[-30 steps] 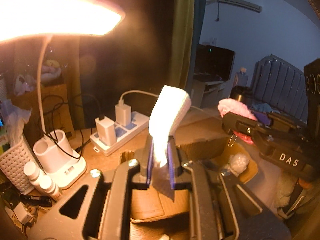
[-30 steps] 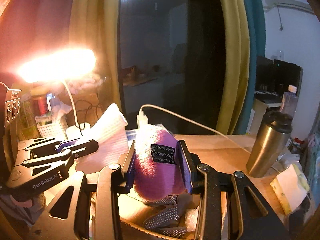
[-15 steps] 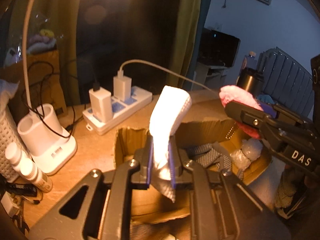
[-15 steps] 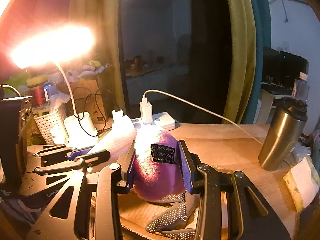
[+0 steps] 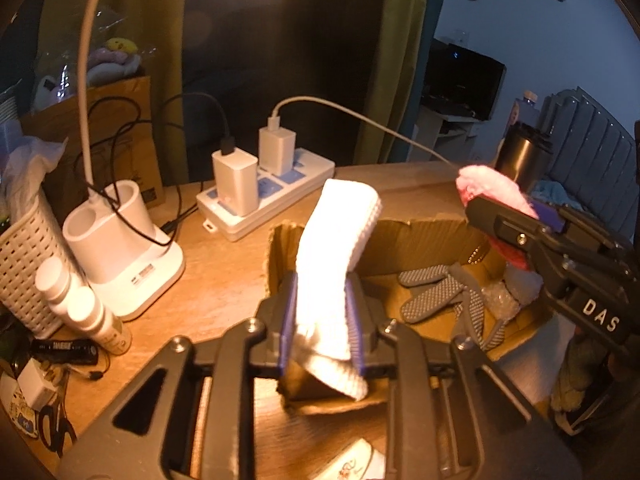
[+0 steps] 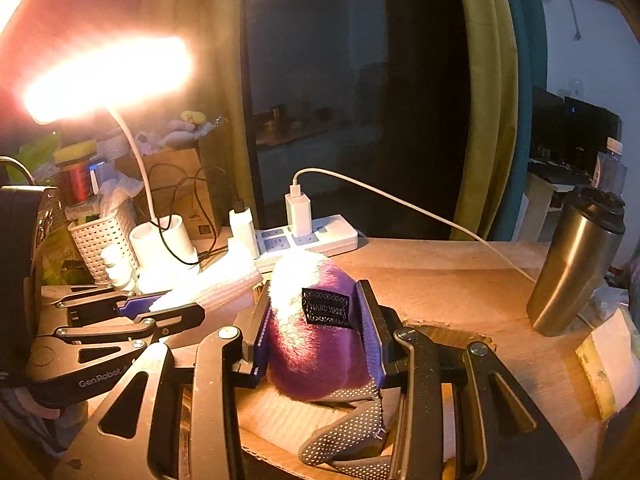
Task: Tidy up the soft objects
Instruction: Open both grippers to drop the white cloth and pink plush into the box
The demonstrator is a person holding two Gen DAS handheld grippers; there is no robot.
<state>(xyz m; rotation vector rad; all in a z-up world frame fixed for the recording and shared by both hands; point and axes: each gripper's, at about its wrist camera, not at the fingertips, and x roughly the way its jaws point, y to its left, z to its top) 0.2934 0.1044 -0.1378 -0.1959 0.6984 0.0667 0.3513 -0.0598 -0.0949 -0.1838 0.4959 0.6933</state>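
Observation:
My left gripper (image 5: 320,312) holds a folded white waffle cloth (image 5: 336,240) upright over the near left corner of an open cardboard box (image 5: 424,236). Its jaws are opening, but the blue pads still touch the cloth. In the right wrist view, my right gripper (image 6: 316,320) is shut on a purple plush piece (image 6: 316,360) with a white top and a black "HAND MADE" label, just above the box. The left gripper (image 6: 160,308) and white cloth (image 6: 216,284) are to its left. A grey dotted glove (image 5: 432,296) and a plastic bag lie inside the box.
A white power strip (image 5: 280,200) with two chargers and cables lies behind the box. At the left are the lamp base (image 5: 120,256), small bottles (image 5: 80,312) and a white basket (image 5: 24,272). A steel tumbler (image 6: 572,268) stands at the right on the wooden desk.
Both grippers have sunk toward the box with their loads. The left jaws have parted a little around the white cloth. The lamp head has left the left wrist view.

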